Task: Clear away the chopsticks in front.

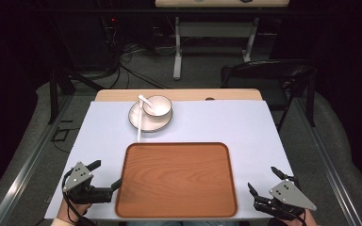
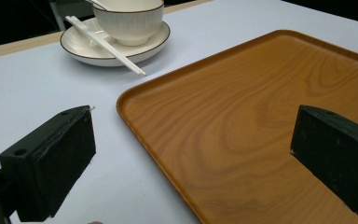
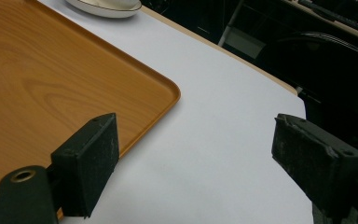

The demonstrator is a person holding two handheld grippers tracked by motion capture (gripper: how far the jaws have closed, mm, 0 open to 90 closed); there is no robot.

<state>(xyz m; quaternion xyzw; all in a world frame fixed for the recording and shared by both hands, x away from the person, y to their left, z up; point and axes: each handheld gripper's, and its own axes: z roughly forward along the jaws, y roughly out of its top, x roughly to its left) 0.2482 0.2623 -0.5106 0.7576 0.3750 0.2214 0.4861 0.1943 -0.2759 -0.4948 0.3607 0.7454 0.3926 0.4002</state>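
With both the left gripper (image 1: 107,174) and right gripper (image 1: 263,180) wide and empty beside the tray (image 1: 176,178), any reach to the far bowl (image 1: 157,107) may knock the chopsticks (image 1: 141,123), seemingly resting loosely on the saucer (image 1: 136,117).

We hold our left gripper (image 1: 107,175) and right gripper (image 1: 263,181) low at the near corners, both angled forward, jaws spread wide with nothing between them.

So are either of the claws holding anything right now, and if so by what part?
Nothing is held. The left claw and the right claw both stand open and empty beside the tray.
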